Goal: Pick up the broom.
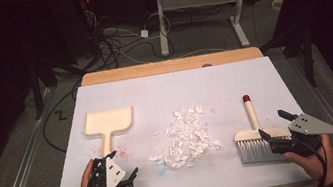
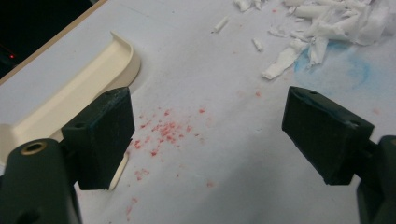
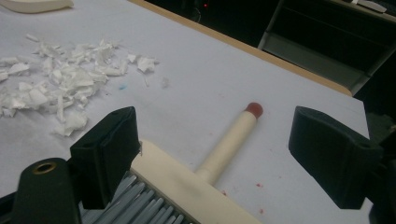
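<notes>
High view: my hand-held grippers, left (image 1: pixel 116 175) by dustpan (image 1: pixel 107 122), right (image 1: pixel 282 131) over brush (image 1: pixel 254 135), both gape wide flanking scraps (image 1: pixel 184 136), ready to sweep.

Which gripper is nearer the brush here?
Right. The right gripper hangs open over the brush head, jaws either side of it. The left gripper is across the paper scraps, by the dustpan handle.

Two black handheld grippers w/ chunky block jaws.
Left gripper (image 1: pixel 116 175) & right gripper (image 1: pixel 282 131): grey 3-cornered plates w/ screws, black cables trailing, brass-ringed hole by each jaw base; dark sleeve cuffs.
</notes>
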`<state>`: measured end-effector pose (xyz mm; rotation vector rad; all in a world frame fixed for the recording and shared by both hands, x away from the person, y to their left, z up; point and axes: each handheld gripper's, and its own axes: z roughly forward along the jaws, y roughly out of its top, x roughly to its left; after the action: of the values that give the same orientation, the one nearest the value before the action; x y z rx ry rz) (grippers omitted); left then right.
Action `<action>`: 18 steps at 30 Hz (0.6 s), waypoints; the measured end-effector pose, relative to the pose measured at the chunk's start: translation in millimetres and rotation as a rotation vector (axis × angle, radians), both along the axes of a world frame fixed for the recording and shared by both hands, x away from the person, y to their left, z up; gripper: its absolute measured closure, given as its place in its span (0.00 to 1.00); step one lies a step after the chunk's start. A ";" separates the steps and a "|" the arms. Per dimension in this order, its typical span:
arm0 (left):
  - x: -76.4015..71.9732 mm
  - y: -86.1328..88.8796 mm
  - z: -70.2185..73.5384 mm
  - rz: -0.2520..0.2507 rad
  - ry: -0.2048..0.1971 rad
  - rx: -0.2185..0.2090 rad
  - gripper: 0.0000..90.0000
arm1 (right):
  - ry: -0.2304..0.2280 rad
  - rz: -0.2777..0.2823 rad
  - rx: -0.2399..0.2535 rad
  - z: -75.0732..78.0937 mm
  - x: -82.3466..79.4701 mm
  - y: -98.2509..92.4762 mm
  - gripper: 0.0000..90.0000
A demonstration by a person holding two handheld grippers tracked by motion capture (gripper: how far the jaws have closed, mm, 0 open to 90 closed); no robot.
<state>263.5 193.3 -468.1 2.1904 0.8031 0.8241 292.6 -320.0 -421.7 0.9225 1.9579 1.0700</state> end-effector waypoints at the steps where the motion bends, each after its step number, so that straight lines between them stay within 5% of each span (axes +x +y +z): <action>1: -0.2 -0.2 0.1 0.002 0.000 0.001 0.18 | 0.000 0.002 -0.005 -0.2 -0.1 0.7 0.18; 8: -0.8 -2.0 0.9 -0.005 0.001 0.003 0.18 | -0.013 -0.028 -0.015 0.9 -2.6 1.3 0.18; 18: 1.4 -4.4 0.3 -0.026 -0.002 0.020 0.18 | 0.042 -0.079 -0.032 -4.5 4.3 1.8 0.19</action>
<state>265.0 188.9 -467.8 2.2126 0.7664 0.8248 296.9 -318.2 -426.2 1.0037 1.9507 0.9793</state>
